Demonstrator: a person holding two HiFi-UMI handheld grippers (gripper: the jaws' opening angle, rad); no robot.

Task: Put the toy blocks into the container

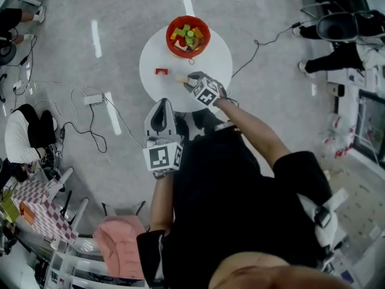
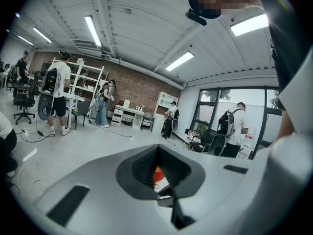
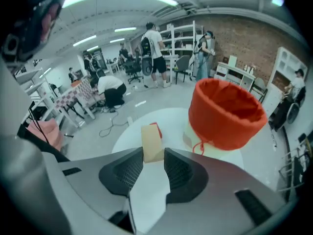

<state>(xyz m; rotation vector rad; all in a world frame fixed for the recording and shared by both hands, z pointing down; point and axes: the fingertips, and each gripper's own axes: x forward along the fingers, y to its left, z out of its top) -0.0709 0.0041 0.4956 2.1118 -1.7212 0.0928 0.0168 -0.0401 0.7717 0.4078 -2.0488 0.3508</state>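
Observation:
A red fabric container with several coloured blocks in it stands at the far side of the round white table. A small red block lies on the table to the left. My right gripper is shut on a tan wooden block, held just above the tabletop. In the right gripper view the tan block sticks up between the pads, with the red block behind it and the container to the right. My left gripper hangs off the table's near edge, jaws together and nothing in them.
Cables and a power strip lie on the floor left of the table. A chair with a pink cloth and a checkered table stand at lower left. People stand and sit around the room's edges.

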